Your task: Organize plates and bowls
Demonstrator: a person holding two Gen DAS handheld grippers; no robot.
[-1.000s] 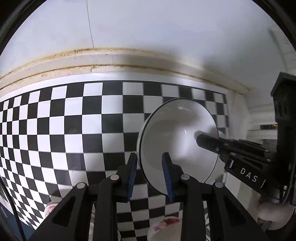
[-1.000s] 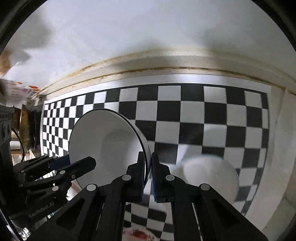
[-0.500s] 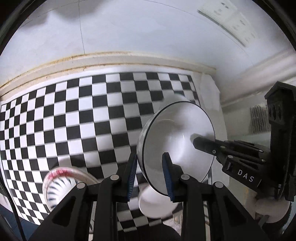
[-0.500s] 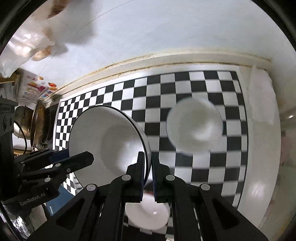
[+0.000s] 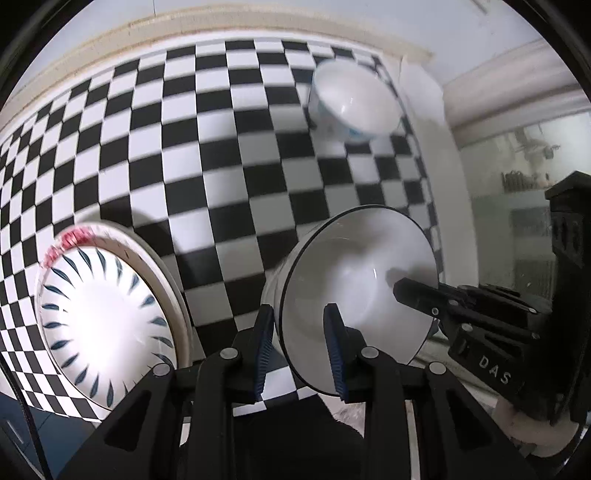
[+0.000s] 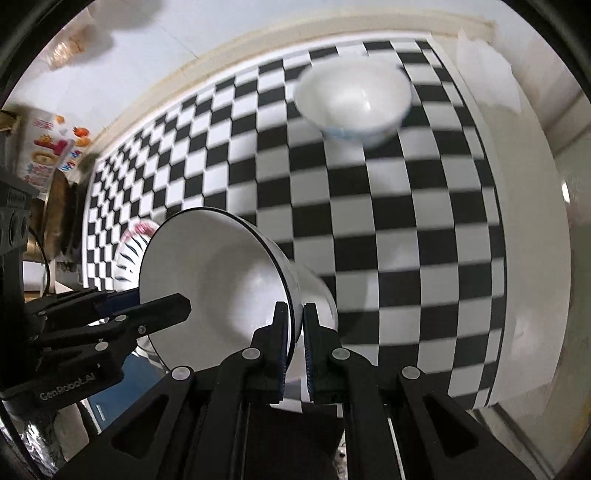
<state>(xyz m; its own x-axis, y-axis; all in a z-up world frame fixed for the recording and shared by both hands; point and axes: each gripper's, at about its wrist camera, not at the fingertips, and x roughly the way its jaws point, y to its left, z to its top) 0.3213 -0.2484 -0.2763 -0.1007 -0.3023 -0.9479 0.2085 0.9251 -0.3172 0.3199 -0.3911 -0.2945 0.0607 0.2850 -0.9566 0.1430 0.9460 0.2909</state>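
Note:
A white bowl with a thin dark rim [image 5: 354, 280] [image 6: 221, 280] hangs tilted over the checkered tablecloth [image 5: 221, 155], held from both sides. My left gripper [image 5: 299, 343] is shut on its rim nearest that camera. My right gripper [image 6: 295, 325] pinches the opposite rim, jaws almost together. Each view shows the other gripper: the right one [image 5: 417, 291] and the left one [image 6: 162, 306]. A plate with blue leaf strokes [image 5: 107, 325] [image 6: 131, 254] lies on a red-rimmed one at the left. A small white bowl with blue marks [image 5: 351, 107] [image 6: 354, 99] stands farther back.
A cream moulding and white wall [image 5: 258, 22] close the far side of the table. The cloth ends at a white strip [image 6: 532, 221] on the right. A brass pot [image 6: 55, 206] and a colourful box [image 6: 48, 151] stand at the left end.
Both grippers carried the dark-rimmed bowl across the table, away from the wall and toward the right end. The patterned plates and the small blue-marked bowl came into full view.

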